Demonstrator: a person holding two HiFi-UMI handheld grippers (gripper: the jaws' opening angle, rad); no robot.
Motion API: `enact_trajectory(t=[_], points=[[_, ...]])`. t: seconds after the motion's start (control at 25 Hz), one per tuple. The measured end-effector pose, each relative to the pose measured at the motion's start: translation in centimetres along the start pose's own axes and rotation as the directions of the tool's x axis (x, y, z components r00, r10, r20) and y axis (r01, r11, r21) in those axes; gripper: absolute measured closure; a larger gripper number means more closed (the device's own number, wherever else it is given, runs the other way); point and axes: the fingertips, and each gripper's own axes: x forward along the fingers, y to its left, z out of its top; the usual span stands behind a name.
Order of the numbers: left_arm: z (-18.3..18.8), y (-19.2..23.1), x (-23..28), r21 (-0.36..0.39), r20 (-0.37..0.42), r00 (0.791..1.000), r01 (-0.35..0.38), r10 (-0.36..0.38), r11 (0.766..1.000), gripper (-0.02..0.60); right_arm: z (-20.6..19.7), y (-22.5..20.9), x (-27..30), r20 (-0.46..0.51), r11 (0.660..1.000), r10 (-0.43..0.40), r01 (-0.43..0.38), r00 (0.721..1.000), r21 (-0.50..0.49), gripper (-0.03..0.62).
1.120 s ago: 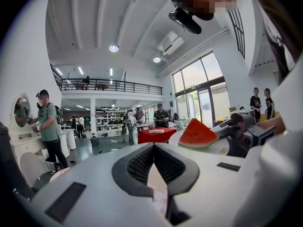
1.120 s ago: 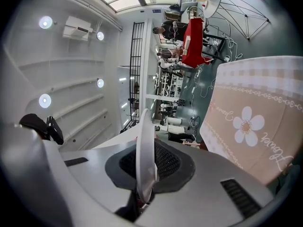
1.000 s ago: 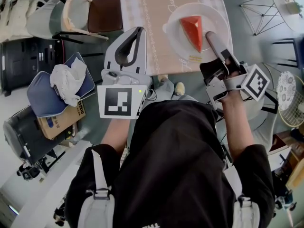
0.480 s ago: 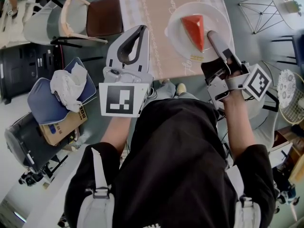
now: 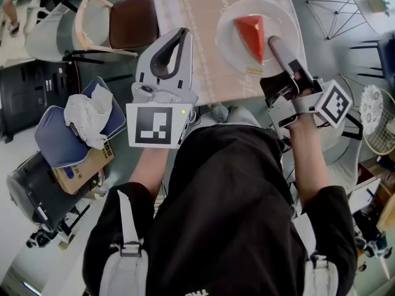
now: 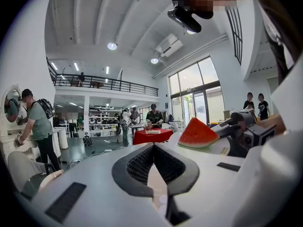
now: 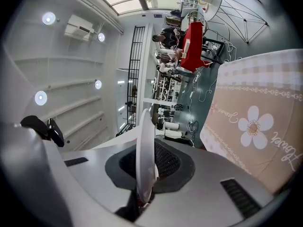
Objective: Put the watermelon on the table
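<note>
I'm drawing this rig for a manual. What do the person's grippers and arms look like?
The left gripper and right gripper are pale grey moulded shells with dark ribbed jaw pads. Each carries a white cube printed with black square markers. The person wears a black short-sleeved top and pale shoulder straps.

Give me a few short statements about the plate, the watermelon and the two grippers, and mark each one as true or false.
1. The right gripper grips the white plate by its rim. True.
2. The watermelon slice lies directly on the table. False: it lies on the plate.
3. The left gripper also holds the plate. False: its jaws are together, with nothing between them.
4. A chair with a brown seat stands beside the table. True.
</note>
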Motion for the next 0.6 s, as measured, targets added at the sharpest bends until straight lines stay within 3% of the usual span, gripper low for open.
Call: enact_trajectory(t=[0.6], points=[[-0.24, 0.27, 0.17, -0.023, 0.003, 1.000, -0.010, 0.010, 1.000, 0.569, 0.14, -0.10, 0.39, -0.012, 1.000, -0.003, 0.003, 1.000, -0.003, 0.566]])
